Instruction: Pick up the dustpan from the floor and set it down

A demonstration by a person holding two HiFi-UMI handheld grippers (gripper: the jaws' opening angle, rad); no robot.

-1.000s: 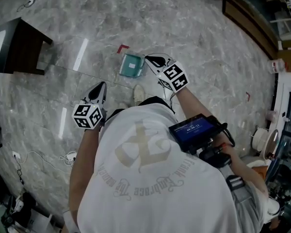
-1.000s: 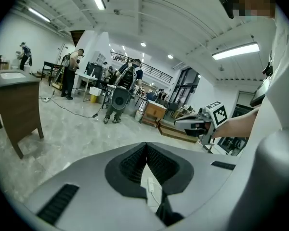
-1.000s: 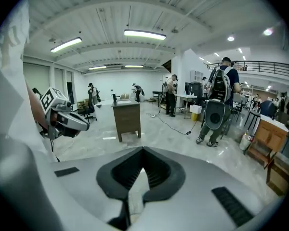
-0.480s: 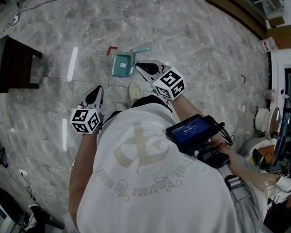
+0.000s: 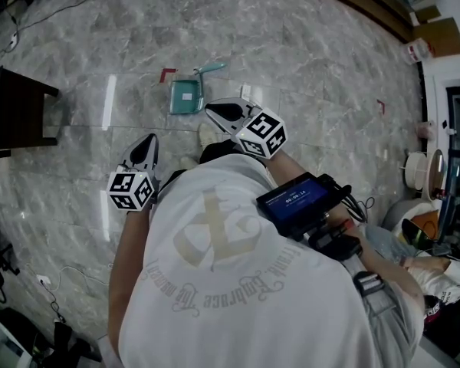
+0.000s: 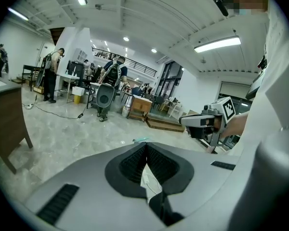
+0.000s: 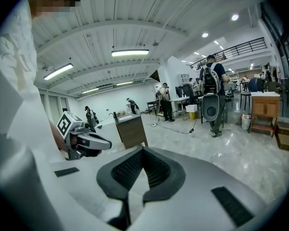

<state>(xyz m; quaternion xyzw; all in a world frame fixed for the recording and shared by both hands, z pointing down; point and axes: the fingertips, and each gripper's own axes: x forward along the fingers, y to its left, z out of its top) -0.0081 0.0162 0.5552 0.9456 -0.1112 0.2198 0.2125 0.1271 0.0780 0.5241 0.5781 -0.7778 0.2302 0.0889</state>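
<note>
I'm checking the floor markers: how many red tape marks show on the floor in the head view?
2. One red tape mark lies just up-left of the teal dustpan; the other lies far to its right. The person's body may hide more.

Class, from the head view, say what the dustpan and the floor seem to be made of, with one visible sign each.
Dustpan: probably moulded plastic with a matte finish; the sign is its even teal colour.
Floor: polished marble-like stone or tile; the signs are grey veining, straight seams and glossy light streaks.
</note>
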